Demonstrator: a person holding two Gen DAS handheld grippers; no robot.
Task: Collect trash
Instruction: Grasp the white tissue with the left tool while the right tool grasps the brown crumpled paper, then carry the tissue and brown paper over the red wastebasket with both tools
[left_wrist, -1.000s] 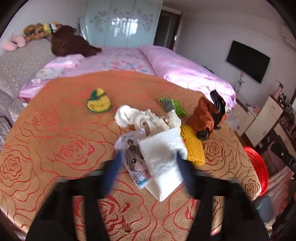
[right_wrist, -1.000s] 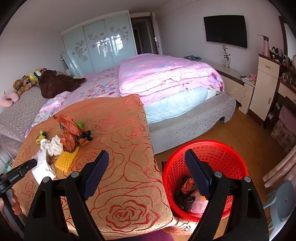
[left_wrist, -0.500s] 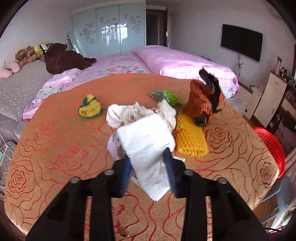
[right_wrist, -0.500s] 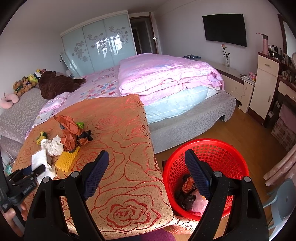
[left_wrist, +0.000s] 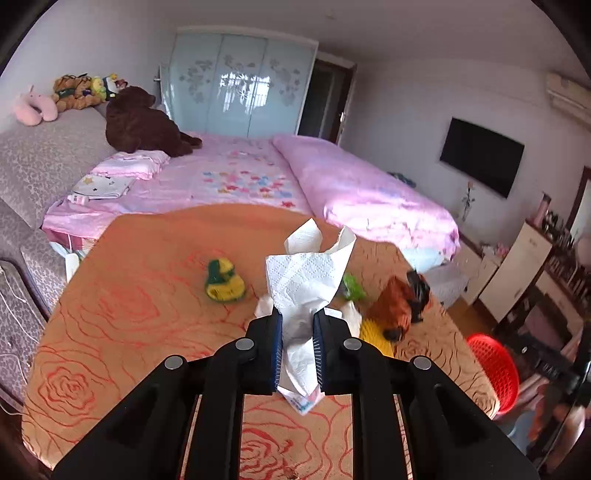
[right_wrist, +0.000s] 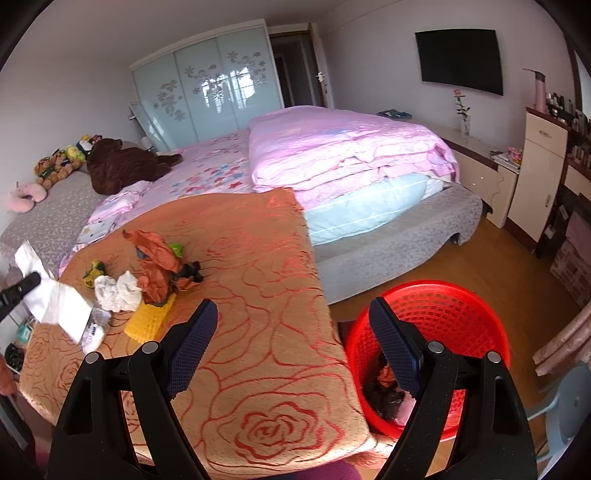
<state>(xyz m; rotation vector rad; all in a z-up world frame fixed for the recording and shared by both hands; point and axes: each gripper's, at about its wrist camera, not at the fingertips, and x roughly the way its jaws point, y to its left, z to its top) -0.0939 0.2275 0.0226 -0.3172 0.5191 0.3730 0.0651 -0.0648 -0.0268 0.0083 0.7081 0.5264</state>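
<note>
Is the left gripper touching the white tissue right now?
Touching. The left wrist view shows the left gripper with both pads pressed against the white tissue, which is pinched between them.

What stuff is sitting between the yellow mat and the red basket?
Nothing; in the right wrist view only bare orange tablecloth stretches from the yellow mat to the red basket.
</note>
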